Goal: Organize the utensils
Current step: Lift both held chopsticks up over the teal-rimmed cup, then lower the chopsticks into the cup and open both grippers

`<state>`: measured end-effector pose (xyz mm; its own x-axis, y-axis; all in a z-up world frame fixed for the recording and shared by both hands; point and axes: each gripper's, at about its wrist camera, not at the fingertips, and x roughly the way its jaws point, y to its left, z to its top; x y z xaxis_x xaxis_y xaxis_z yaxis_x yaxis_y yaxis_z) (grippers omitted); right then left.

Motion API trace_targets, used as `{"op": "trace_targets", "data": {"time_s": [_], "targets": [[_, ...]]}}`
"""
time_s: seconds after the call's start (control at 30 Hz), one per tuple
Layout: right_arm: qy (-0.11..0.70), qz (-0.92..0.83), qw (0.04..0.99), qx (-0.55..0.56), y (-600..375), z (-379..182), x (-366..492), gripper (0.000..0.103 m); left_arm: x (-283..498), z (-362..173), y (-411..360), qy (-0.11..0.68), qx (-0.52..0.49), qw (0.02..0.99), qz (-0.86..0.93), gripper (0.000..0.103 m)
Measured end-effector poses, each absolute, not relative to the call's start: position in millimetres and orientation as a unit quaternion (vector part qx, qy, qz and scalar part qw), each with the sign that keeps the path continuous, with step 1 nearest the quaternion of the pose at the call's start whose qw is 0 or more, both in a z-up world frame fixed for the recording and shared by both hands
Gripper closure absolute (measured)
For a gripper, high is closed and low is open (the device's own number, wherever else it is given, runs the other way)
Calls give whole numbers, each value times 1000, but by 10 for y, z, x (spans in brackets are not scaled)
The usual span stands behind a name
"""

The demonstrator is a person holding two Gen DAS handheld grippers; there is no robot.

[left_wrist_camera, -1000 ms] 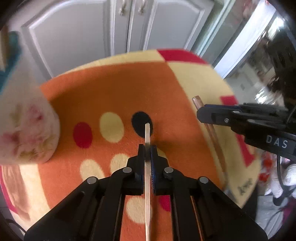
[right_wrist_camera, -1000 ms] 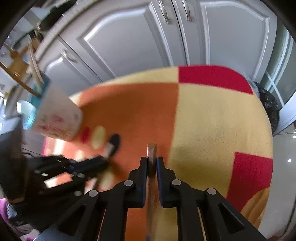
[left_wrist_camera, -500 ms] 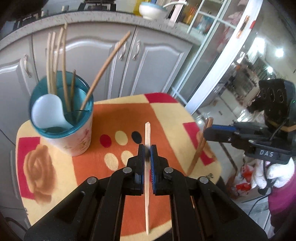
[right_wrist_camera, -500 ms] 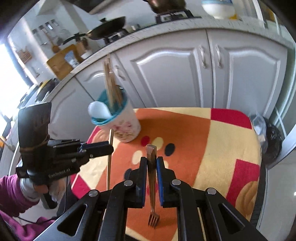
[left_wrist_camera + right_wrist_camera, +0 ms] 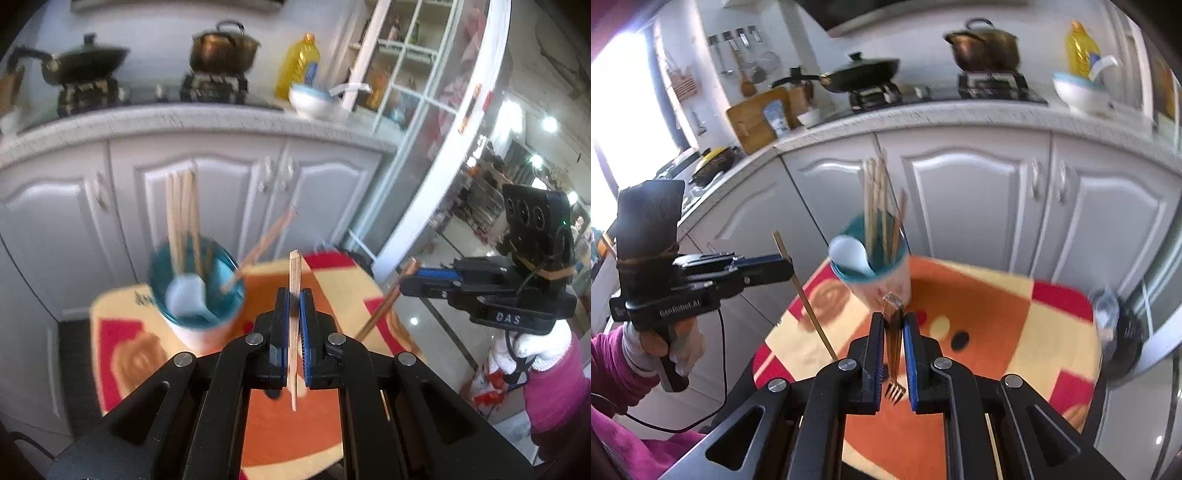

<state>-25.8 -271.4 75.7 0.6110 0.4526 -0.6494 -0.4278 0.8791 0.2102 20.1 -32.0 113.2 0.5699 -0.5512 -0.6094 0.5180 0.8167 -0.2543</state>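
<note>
My left gripper [image 5: 294, 295] is shut on a pale wooden chopstick [image 5: 294, 280], held upright high above the small table. It also shows in the right wrist view [image 5: 788, 264] with the chopstick [image 5: 805, 295]. My right gripper [image 5: 894, 319] is shut on a brown-handled fork [image 5: 894, 332], tines down; it shows in the left wrist view [image 5: 410, 282] holding the fork [image 5: 384, 308]. A teal-rimmed cup [image 5: 197, 295] with several chopsticks and a white spoon stands on the table at the left; it also shows in the right wrist view [image 5: 875, 266].
The table has an orange, yellow and red patterned cloth [image 5: 979, 306]. White cabinets [image 5: 960, 206] stand behind it, with a counter holding a pan [image 5: 860, 72], a pot [image 5: 984, 44], a bowl [image 5: 1078, 92] and an oil bottle [image 5: 1080, 48]. A black bag [image 5: 1123, 332] lies at the right.
Both grippers have risen well above the table with the chopstick and the fork still held. The views have tilted up, so the cup, cabinets and counter have come into sight.
</note>
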Motion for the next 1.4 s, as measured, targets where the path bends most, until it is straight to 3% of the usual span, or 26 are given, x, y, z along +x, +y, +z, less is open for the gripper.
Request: {"op": "trace_targets", "data": {"time_s": [0.5,0.9,1.4], "targets": [[290,279,914,-53,-2023,1803,280,94,976,2187,278,223,-18,956,-189,99],[316,236,918,-52,-1754,1432,1121,94,1517,1462,165,276,-4,947,-166,99],[381,238,893,-37,-1664,732,1450,93,1665,701,-27,355,-5,921,-162,99]]}}
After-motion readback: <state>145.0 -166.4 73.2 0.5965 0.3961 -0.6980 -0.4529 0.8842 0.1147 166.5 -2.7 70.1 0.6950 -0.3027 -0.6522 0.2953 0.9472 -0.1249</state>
